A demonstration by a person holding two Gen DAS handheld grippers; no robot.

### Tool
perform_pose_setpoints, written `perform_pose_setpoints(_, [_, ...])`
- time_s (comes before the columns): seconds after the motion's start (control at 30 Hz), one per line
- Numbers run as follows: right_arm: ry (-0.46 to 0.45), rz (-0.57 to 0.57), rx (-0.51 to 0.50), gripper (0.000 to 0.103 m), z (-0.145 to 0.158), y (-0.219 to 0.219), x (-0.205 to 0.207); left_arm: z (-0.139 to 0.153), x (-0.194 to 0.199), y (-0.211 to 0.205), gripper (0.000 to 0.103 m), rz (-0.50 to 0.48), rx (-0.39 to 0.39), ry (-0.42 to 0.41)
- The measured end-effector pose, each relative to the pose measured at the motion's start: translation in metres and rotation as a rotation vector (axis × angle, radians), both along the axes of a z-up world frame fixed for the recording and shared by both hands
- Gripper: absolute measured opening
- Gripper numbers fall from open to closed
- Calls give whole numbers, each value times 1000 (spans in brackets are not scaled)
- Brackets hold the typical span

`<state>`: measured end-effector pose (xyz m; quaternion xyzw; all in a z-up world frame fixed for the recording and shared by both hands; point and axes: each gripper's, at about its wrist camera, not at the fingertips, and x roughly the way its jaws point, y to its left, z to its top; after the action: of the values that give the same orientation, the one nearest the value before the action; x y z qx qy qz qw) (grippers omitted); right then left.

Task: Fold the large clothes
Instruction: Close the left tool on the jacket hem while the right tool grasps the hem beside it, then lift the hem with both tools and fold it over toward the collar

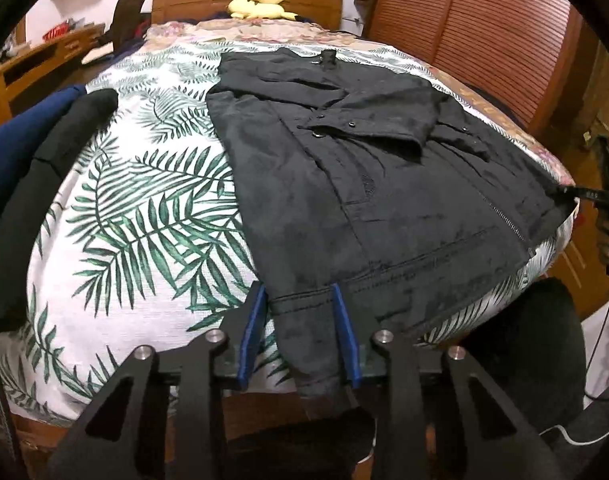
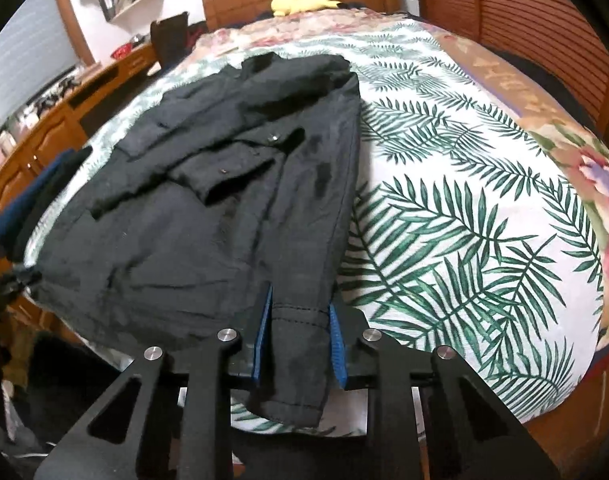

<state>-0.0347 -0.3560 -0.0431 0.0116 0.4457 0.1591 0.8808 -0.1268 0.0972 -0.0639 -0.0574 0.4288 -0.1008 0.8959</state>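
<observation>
Gripping the hem of the black jacket at its two near corners, the left gripper and the right gripper each have their blue fingers pinching a bunch of cloth where it drapes over the foot edge of the bed. Spread across the leaf-print cover with both sleeves already crossed over the chest, the jacket looks thick, soft and fairly heavy, likely to sag between the two holds. Hem corners seem the right place to hold, since stitched edges resist slipping.
</observation>
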Motion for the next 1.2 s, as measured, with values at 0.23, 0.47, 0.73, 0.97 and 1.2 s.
perform_pose_setpoints(0.23, [68, -68, -58, 28, -15, 3, 8, 1, 4, -1, 32, -26, 2, 28])
perform_pose_setpoints(0.47, [81, -13, -42, 18, -17, 1, 12, 18, -5, -7, 3, -16, 24, -17])
perform_pose_setpoints(0.73, [-115, 44, 128, 10, 42, 3, 16, 85, -10, -25, 2, 55, 70, -162])
perform_pose_setpoints(0.97, [-275, 89, 240, 7, 126, 12, 11, 170, -19, -35, 2, 41, 123, -303])
perform_pose_setpoints(1.2, [-406, 138, 280, 7, 195, 6, -41, 230, -57, -30, 2, 30, 123, -401])
